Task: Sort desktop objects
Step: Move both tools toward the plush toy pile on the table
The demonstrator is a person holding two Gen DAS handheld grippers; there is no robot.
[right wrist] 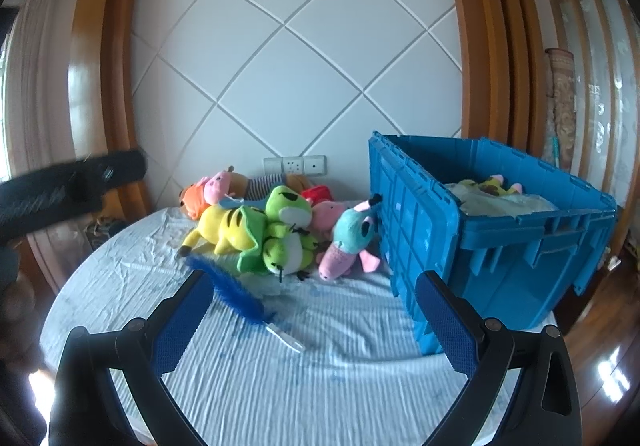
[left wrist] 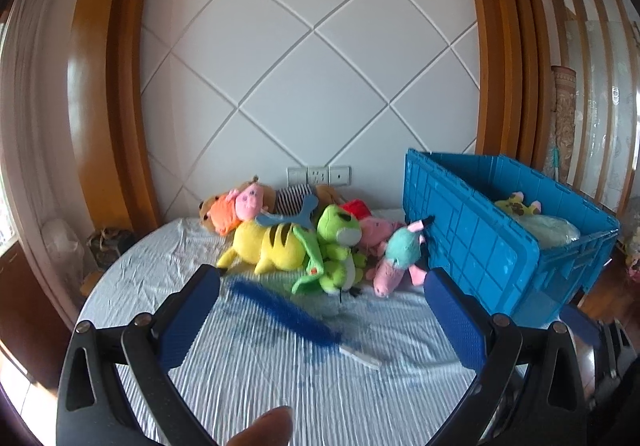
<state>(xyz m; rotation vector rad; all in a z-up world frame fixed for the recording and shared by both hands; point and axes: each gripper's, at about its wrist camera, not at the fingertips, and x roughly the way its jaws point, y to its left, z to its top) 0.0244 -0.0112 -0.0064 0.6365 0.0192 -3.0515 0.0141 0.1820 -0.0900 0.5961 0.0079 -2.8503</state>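
Right tool (right wrist: 316,298) wide open over table (right wrist: 320,378), blue brush (right wrist: 232,292), plush pile (right wrist: 276,226), blue crate (right wrist: 480,230)

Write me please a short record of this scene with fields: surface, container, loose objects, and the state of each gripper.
surface: round table with a wrinkled pale blue striped cloth
container: blue crate on the table's right side, open on top; a yellow plush and pale bags inside
loose objects: pile of plush toys left of the crate, among them a yellow striped plush, a green frog plush and a teal and pink plush; a blue brush lies in front of the pile
left gripper: open, empty
right gripper: open, empty
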